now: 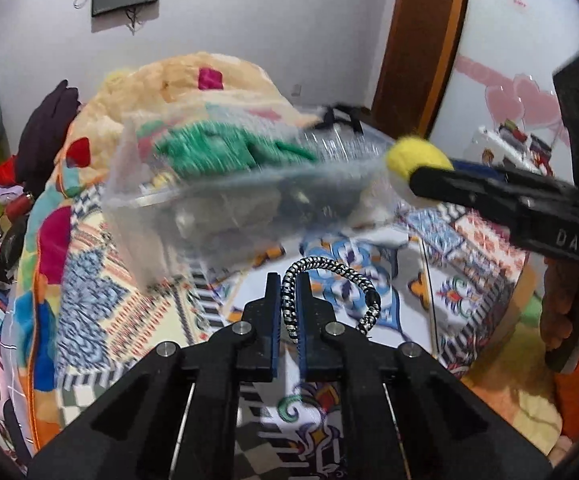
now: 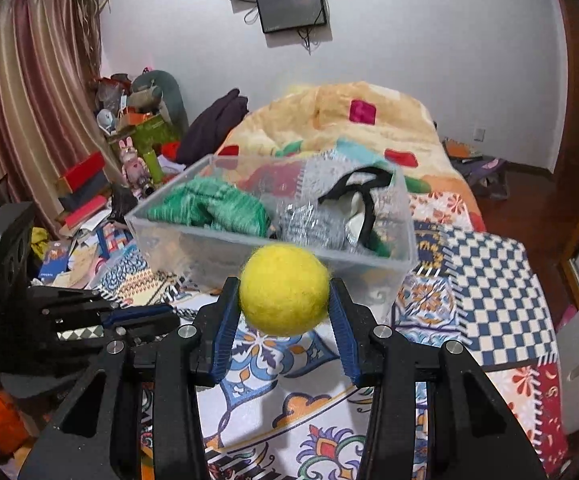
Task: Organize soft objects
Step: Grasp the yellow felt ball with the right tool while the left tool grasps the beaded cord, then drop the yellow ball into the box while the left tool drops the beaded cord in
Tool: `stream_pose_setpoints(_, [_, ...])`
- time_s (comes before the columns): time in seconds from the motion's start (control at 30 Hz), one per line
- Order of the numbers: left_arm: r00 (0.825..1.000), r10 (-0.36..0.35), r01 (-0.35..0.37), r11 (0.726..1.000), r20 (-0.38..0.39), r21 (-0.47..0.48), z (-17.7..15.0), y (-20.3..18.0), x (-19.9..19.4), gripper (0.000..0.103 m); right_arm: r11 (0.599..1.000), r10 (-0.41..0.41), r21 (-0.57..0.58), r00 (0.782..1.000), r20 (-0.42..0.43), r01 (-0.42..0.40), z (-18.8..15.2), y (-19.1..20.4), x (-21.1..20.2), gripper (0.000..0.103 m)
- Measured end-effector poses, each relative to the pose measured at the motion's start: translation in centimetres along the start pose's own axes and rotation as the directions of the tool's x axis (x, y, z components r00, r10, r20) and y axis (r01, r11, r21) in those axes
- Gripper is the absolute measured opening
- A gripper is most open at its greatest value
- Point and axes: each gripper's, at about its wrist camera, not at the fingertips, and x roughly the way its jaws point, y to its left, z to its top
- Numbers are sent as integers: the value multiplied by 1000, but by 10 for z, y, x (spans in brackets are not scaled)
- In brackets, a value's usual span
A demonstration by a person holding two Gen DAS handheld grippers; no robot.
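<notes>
Bedroom setting: patterned quilt covers the bed. Yellow ball is clamped between the right tool's blue pads, held above the quilt just in front of the clear bin. Bin holds green cloth and black-and-white fabric. Left tool is closed on a black-and-white cord, beside the right.
</notes>
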Motion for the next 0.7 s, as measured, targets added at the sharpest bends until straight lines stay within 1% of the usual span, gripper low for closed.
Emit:
stream_pose_setpoints(0.2, [995, 27, -26, 1000, 92, -15, 25, 9, -21, 6, 1000, -19, -19, 999, 39, 19, 10, 1, -7, 40])
stream_pose_setpoints(0.3, [987, 51, -46, 998, 154, -33, 40, 13, -35, 6, 999, -30, -23, 997, 68, 31, 19, 1, -11, 41])
stream_pose_setpoints(0.43, [975, 69, -59, 997, 212, -54, 60, 22, -45, 6, 999, -36, -25, 994, 104, 39, 29, 0, -14, 40])
stream_pose_setpoints(0.57, [969, 81, -66, 995, 235, -71, 74, 28, -42, 6, 999, -39, -30, 991, 131, 43, 40, 0, -12, 41])
stream_pose_setpoints(0.7, [972, 93, -79, 994, 218, -71, 79, 29, -26, 6, 999, -37, -34, 991, 132, 42, 48, 1, 0, 40])
